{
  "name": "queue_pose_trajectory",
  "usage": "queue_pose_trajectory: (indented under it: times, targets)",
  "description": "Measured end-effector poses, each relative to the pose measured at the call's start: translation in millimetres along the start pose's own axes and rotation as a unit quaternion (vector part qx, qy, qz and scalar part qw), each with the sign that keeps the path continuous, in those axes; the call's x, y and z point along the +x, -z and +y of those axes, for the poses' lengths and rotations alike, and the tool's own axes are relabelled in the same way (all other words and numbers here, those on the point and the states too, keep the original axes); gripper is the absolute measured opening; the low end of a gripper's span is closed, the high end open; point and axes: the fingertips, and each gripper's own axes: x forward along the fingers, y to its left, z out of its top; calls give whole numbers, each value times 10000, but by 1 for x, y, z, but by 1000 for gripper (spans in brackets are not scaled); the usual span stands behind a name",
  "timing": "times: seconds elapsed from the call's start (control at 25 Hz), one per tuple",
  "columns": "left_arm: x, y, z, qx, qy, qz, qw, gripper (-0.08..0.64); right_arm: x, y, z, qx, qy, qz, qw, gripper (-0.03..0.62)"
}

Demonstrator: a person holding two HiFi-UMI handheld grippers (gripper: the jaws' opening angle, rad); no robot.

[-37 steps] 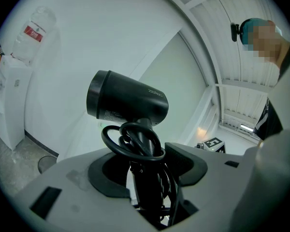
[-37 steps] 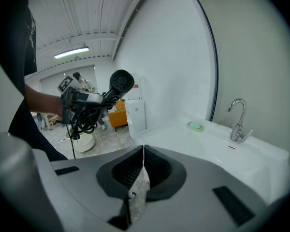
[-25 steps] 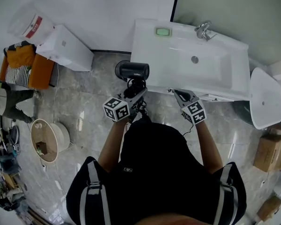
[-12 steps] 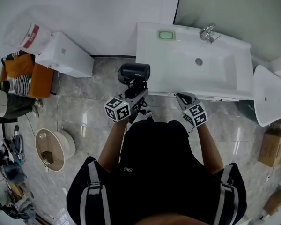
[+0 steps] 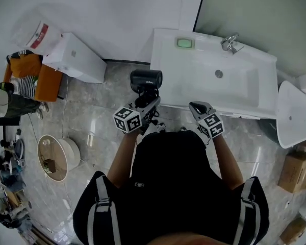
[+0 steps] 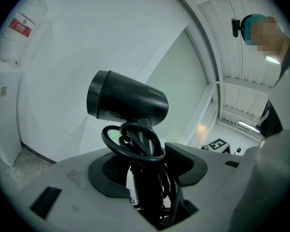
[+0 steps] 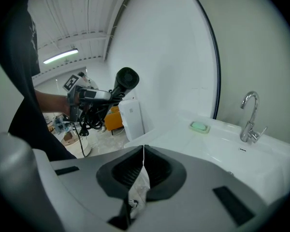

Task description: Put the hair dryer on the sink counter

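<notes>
A black hair dryer [image 5: 146,80] with its cord looped round the handle is upright in my left gripper [image 5: 145,102], whose jaws are shut on the handle. In the left gripper view the hair dryer [image 6: 128,103] rises out of the left gripper [image 6: 147,170] against a white wall. In the head view it hangs at the front left corner of the white sink counter [image 5: 168,73]. My right gripper [image 5: 199,107] is at the counter's front edge. The right gripper [image 7: 143,149] is shut with nothing in it, and its view shows the hair dryer [image 7: 123,81] off to the left.
On the counter are a green soap dish [image 5: 184,43] and a chrome faucet [image 5: 228,42] behind the basin. A white cabinet [image 5: 74,57] stands on the floor to the left, a white oval fixture [image 5: 291,114] to the right, cardboard boxes [image 5: 296,170] beyond it, and a round wooden bin [image 5: 53,154] at lower left.
Both grippers have drifted a little along the counter's front. The sink now sits lower and farther right in the head view. The dryer stays in the left gripper.
</notes>
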Motion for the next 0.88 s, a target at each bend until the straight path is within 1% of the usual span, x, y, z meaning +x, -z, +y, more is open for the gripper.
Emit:
queue_pose_trajectory:
  times: [0.16,0.28,0.64,0.88]
  targets:
    - [11,-4,-8,-59,-155,-153,9997,221,-2,-3,-3,-209,-292,28,9993,61]
    - [19,-1,-16,-102,-267,-225,9993,221,-6,5,-6,-310,-495,120,9982,61]
    - [34,14,-32,-146,-634,-251,9976,221,-21,26,-15,-423,-941,250,9944,61]
    - [41,29,-38,-225,-804,-261,9962,221,-30,46,-24,-465,-1069,382,9924,61]
